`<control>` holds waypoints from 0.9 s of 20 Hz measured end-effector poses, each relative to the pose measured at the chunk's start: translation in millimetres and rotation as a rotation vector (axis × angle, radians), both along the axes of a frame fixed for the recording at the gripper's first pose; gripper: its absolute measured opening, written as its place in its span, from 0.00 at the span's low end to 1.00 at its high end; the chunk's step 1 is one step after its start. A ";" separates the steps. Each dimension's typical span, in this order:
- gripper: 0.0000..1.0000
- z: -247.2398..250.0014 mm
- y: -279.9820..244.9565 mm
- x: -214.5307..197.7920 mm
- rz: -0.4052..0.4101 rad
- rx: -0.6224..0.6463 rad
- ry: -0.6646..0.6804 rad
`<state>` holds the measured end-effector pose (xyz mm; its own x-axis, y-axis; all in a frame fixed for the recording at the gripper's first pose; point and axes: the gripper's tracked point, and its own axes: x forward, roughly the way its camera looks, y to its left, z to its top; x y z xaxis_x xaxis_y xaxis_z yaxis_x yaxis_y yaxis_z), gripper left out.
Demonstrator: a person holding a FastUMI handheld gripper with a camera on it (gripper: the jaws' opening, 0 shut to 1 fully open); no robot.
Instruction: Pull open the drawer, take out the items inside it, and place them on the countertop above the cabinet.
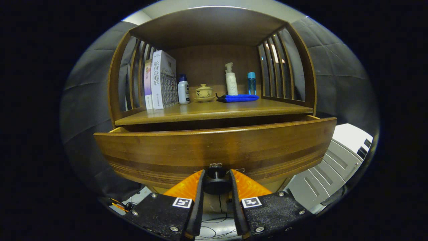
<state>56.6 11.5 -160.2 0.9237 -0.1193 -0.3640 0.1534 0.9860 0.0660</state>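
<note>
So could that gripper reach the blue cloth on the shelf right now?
Probably not yet: the gripper is shut on the drawer knob, and the blue cloth lies well beyond, past the drawer front. Nothing blocks the open shelf itself.

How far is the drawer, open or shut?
Partly open: the drawer front stands forward of the countertop, a dark gap between them. The gripper is shut on the knob.

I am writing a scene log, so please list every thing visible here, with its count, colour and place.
cabinet: 1, brown wood, ahead of the gripper
drawer: 1, brown, pulled partly open
knob: 1, dark, between the fingers
books: about 3, white, countertop left
bottle: 1, white, beside the books
lidded cup: 1, yellow, countertop middle
cloth: 1, blue, folded, right of the cup
pump bottle: 1, white, behind the cloth
blue bottle: 1, behind the cloth
gripper: 1, closed on the knob
</note>
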 end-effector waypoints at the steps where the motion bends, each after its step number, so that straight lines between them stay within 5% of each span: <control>1: 0.39 0.0 -1.0 -3.2 -0.003 0.001 -0.001; 11: 0.39 0.2 -0.3 -21.6 0.006 0.009 -0.003; 15: 0.49 18.2 -4.9 -26.5 -0.005 0.034 -0.061; 18: 0.71 54.1 -18.8 -36.0 -0.056 0.050 -0.162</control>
